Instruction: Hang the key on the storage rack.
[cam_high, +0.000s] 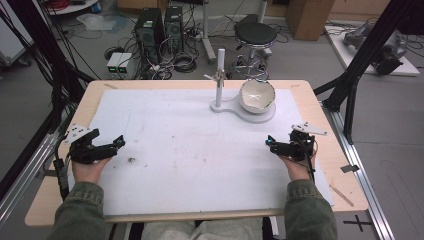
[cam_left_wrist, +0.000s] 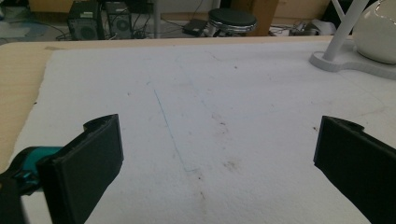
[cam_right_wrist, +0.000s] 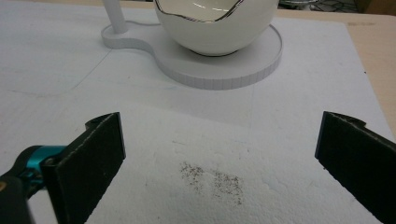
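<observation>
A white bowl with a wavy rim sits on a white stand base at the far middle-right of the table; an upright white post rises from that base. The bowl and base lie straight ahead in the right gripper view, and the bowl is at the far right in the left gripper view. My left gripper rests low at the left edge of the white mat, open and empty. My right gripper rests at the right, open and empty, well short of the bowl.
A white mat covers most of the wooden table. Dark crumbs lie near the left gripper, and a dark speckled patch lies between the right jaws. A stool, computer towers and cables stand beyond the far edge.
</observation>
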